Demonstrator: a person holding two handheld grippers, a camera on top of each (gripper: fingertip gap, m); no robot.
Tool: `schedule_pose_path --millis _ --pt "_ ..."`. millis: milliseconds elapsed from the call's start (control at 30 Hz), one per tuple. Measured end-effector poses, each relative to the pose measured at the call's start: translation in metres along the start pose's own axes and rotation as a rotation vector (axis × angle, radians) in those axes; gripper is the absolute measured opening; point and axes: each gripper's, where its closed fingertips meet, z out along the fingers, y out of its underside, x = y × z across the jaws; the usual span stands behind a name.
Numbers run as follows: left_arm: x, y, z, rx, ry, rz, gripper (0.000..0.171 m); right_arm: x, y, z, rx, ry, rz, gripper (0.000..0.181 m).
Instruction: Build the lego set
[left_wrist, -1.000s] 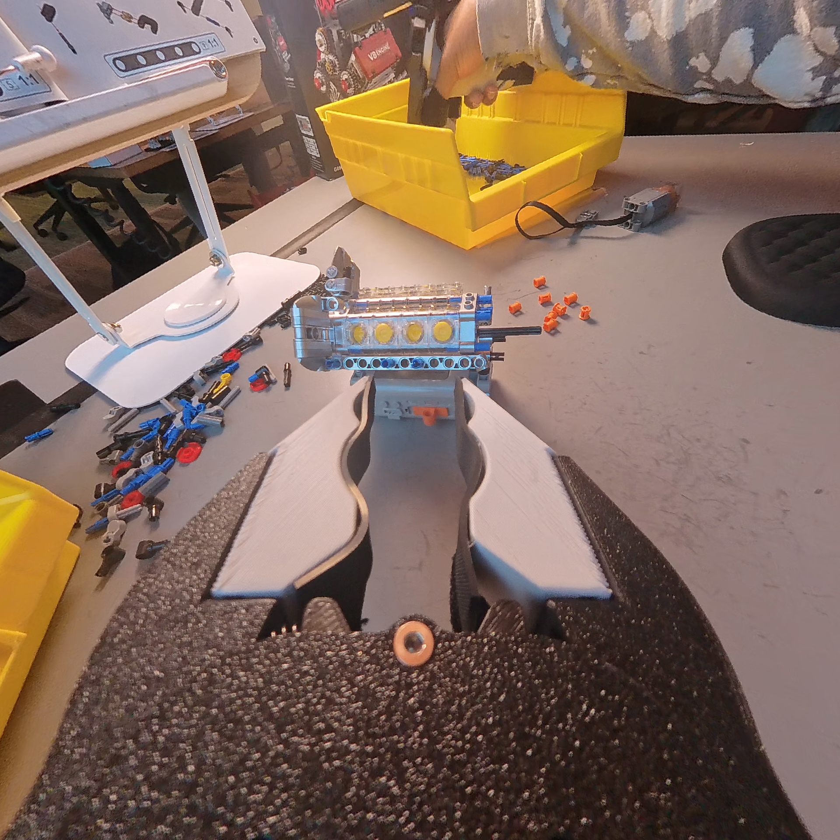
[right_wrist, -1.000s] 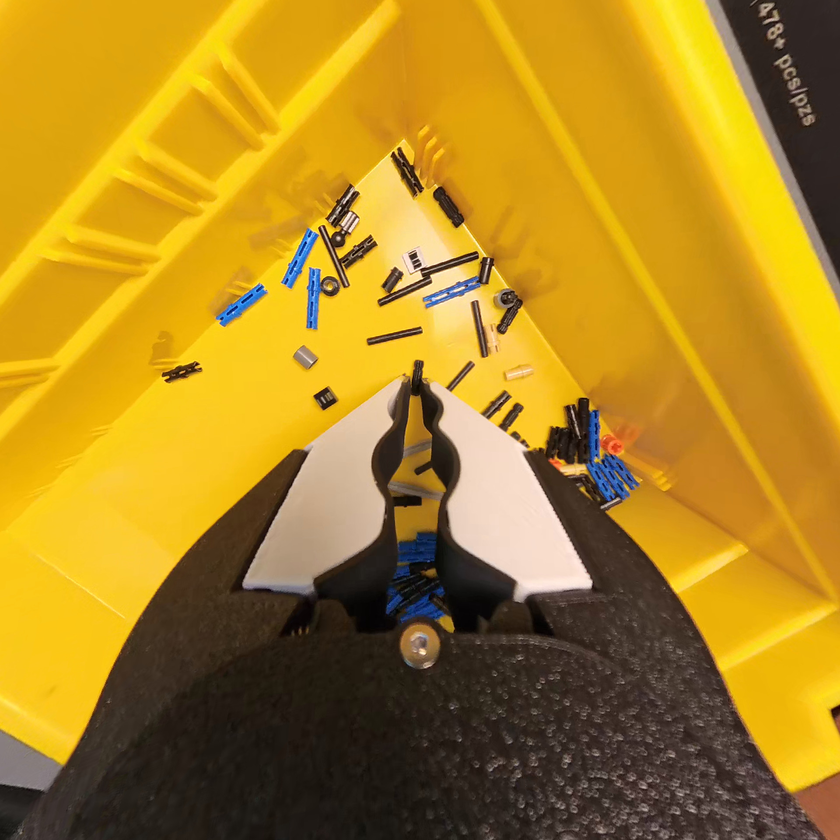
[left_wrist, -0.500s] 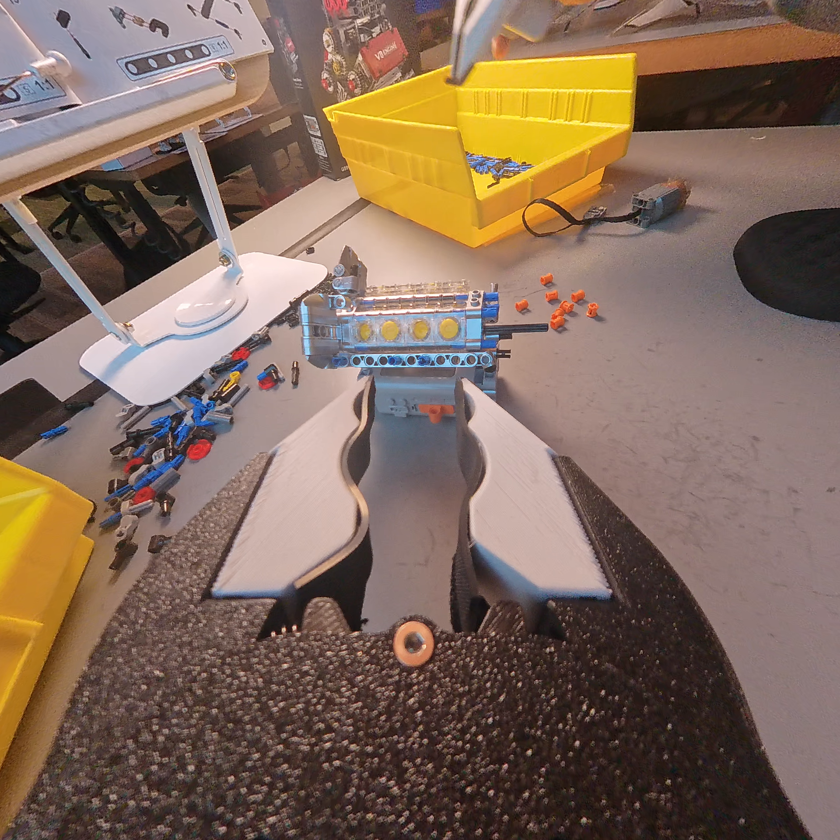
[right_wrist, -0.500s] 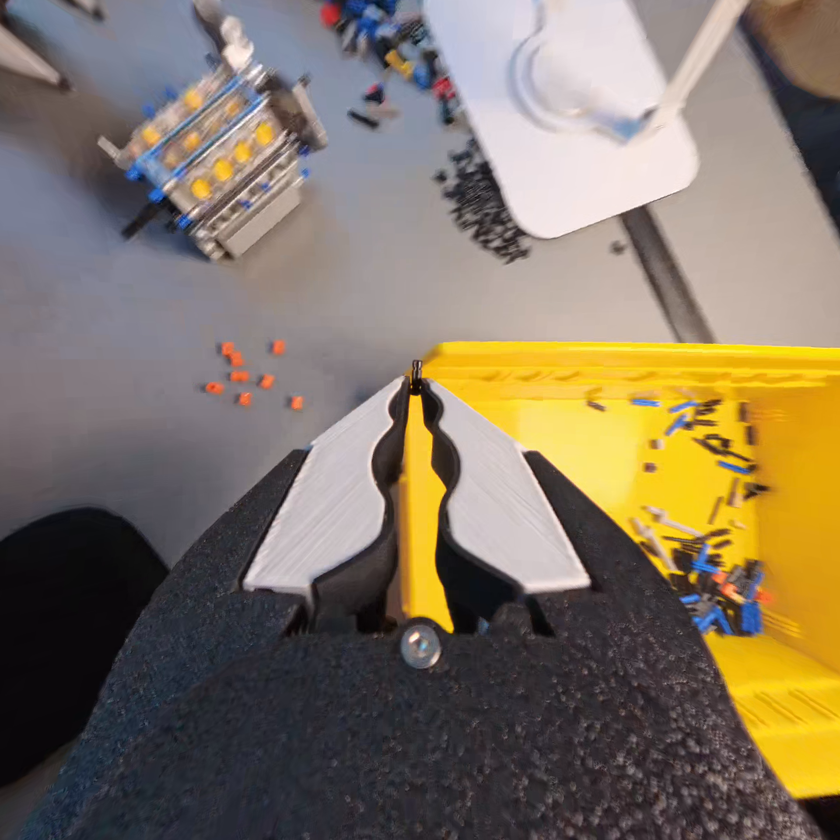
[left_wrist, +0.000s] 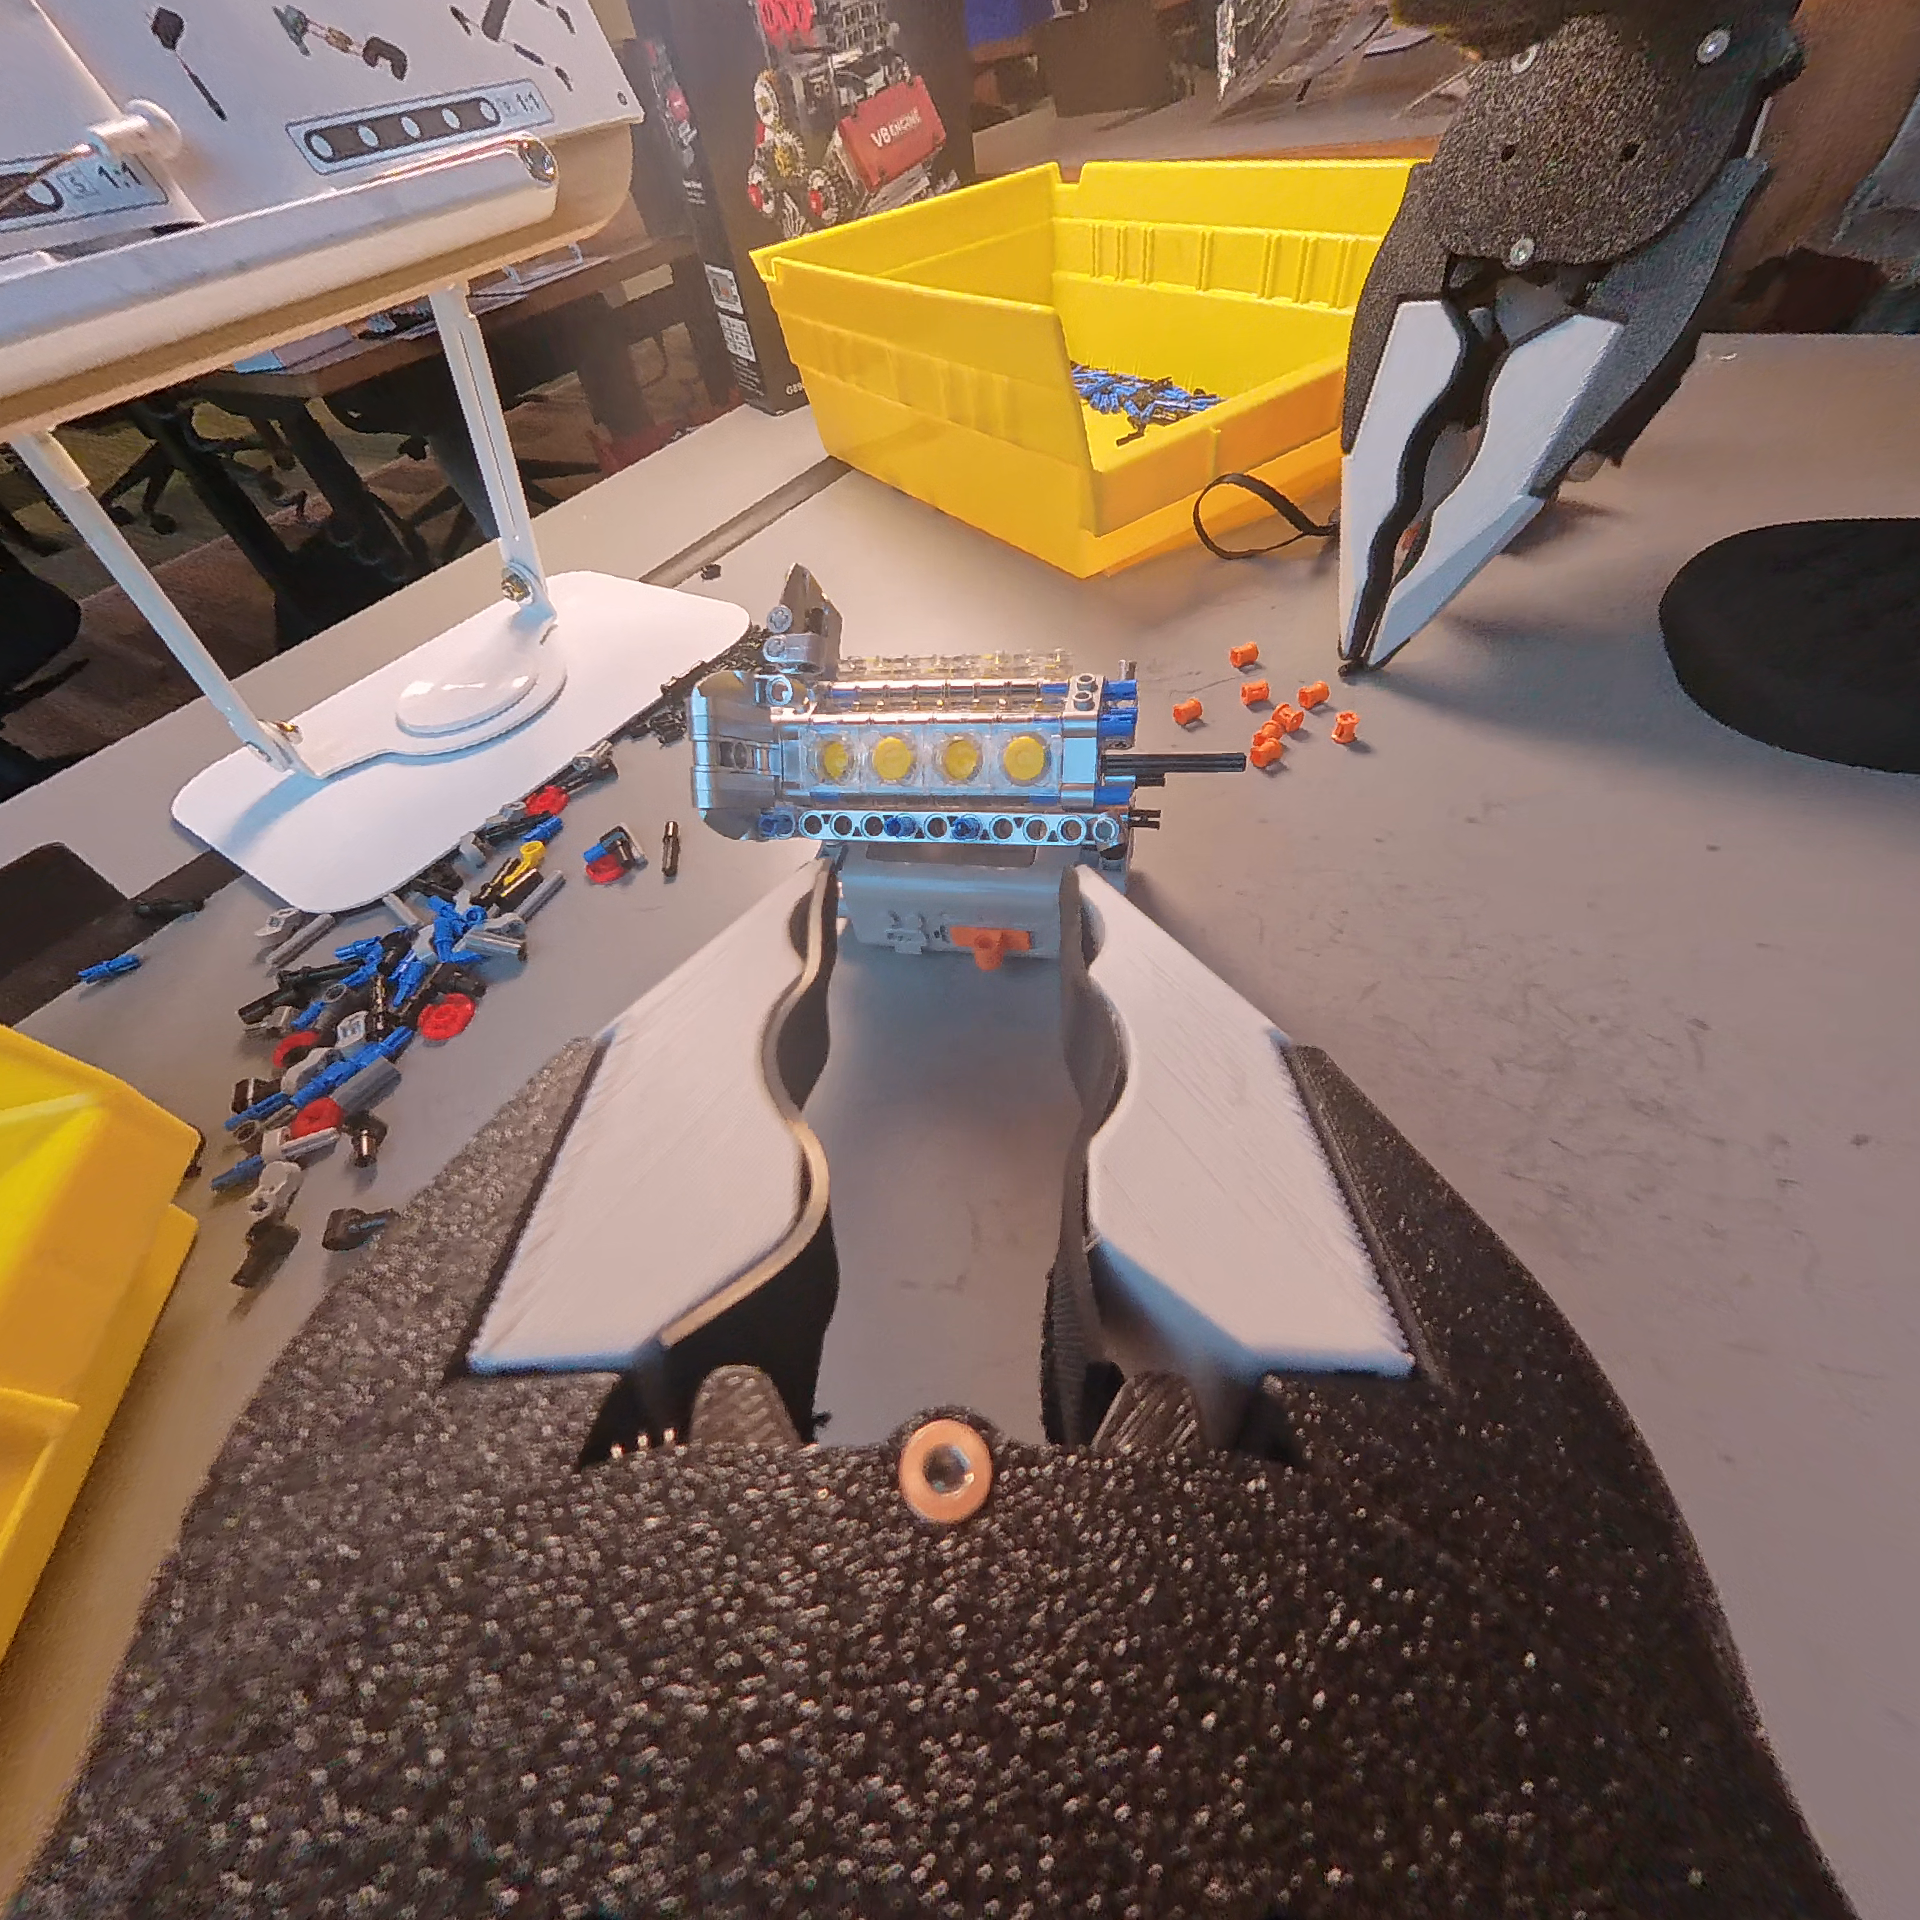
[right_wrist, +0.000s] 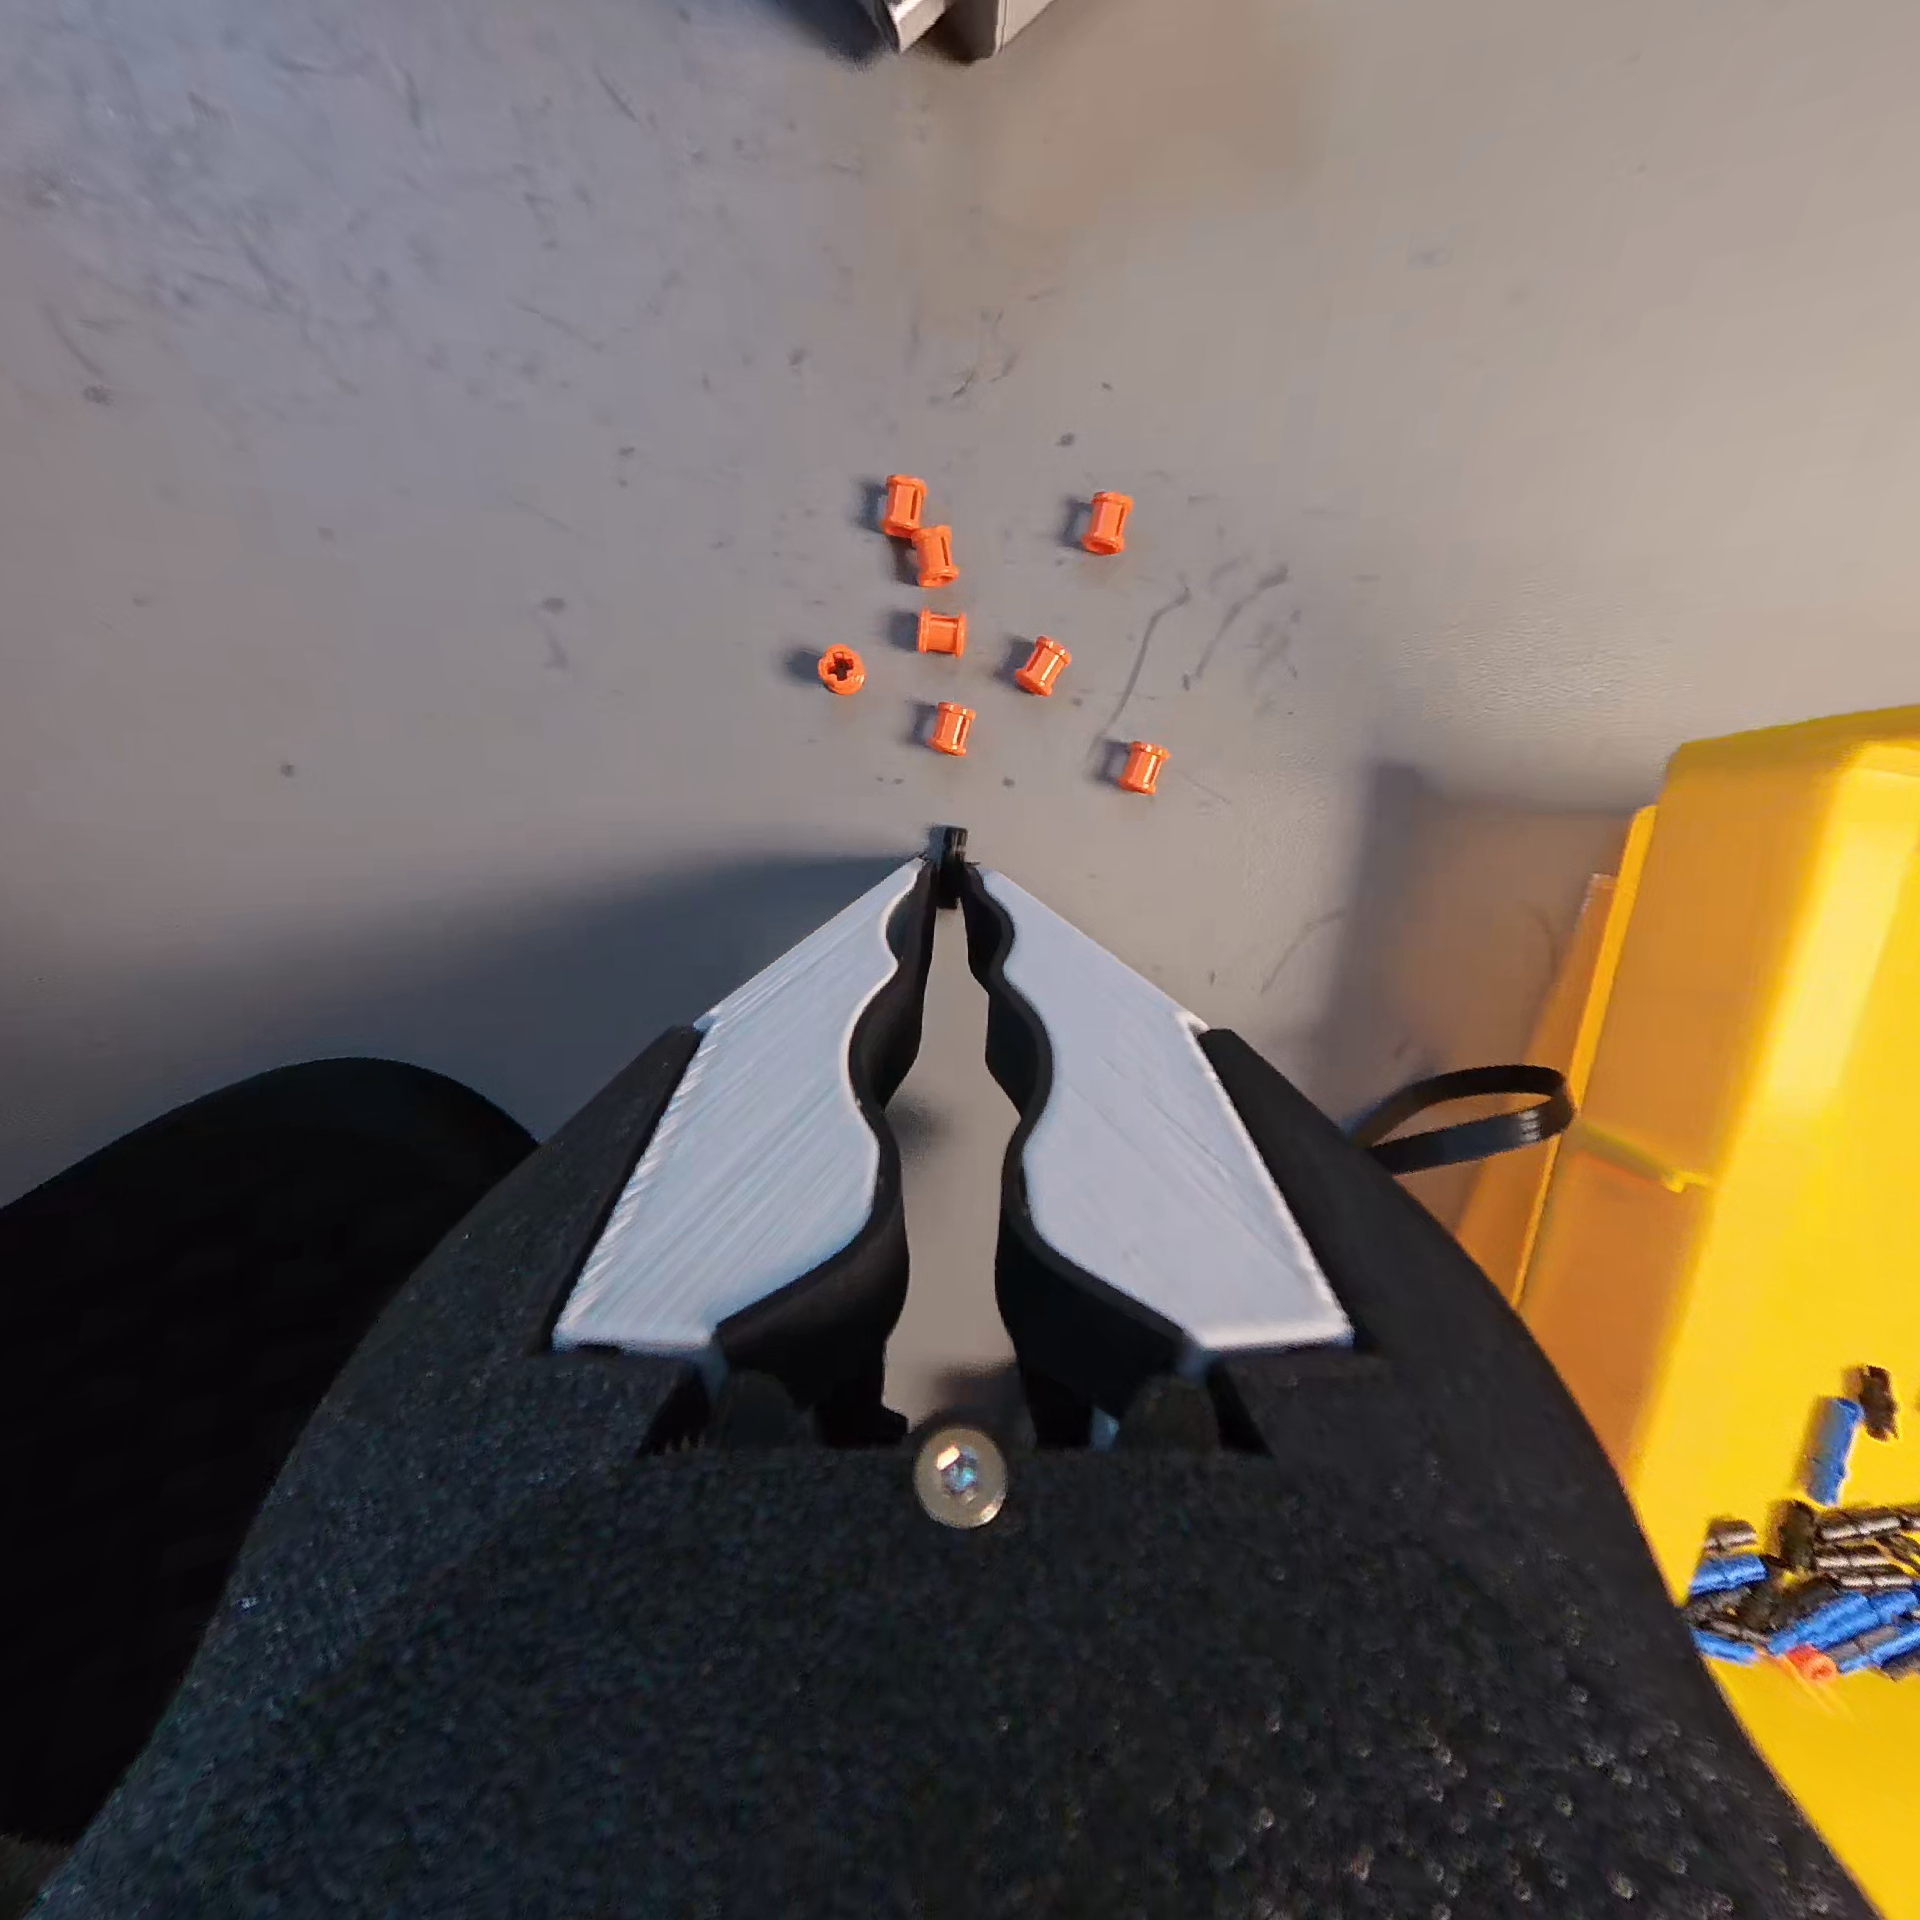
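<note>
The right gripper (right_wrist: 945, 873), jaws pinched on a small black plastic pin (right_wrist: 947, 844), points down at the grey tabletop (right_wrist: 416, 416) just short of eight scattered orange plastic bushes (right_wrist: 941, 632) at its twelve o'clock. The left gripper (left_wrist: 951, 883) sits with fingers spread around the grey base of a grey-and-blue brick-built engine model (left_wrist: 914, 758). A yellow plastic parts bin (left_wrist: 997, 416) stands at one o'clock beyond the model.

Grey block (right_wrist: 940, 26) cut by top edge; black pad (right_wrist: 156, 1299) partly hidden.
</note>
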Motion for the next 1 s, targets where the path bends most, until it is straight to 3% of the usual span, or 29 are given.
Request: schedule_pose_path --millis 100,200,333,467,600,700,867,1000 --pt "0.0 0.0 0.001 -0.003 0.001 0.0 0.041 0.003 -0.003 -0.003 0.021 -0.002 0.015 0.006" --pt "0.001 0.001 0.001 -0.005 0.003 0.0 0.041 0.023 -0.017 -0.03 0.122 0.028 0.066 0.008" --pt "0.001 0.001 0.002 -0.008 0.007 0.001 0.041 0.095 -0.033 -0.098 0.282 0.199 0.204 0.007" --pt "0.003 0.002 0.003 -0.016 0.011 0.011 0.041 0.19 -0.018 -0.135 0.248 0.421 0.32 0.008" --pt "0.005 0.003 0.003 -0.022 0.014 0.024 0.041 0.282 0.0 -0.12 0.203 0.501 0.547 0.011" --pt "0.006 0.003 0.003 -0.021 0.014 0.028 0.041 0.329 0.018 -0.092 0.131 0.52 0.656 0.012" --pt "0.007 0.003 0.002 -0.018 0.028 0.023 0.04 0.362 0.037 -0.043 0.079 0.496 0.803 0.011" --pt "0.008 0.002 0.002 -0.014 0.043 0.015 0.04 0.379 0.043 -0.028 0.113 0.554 0.86 0.01"
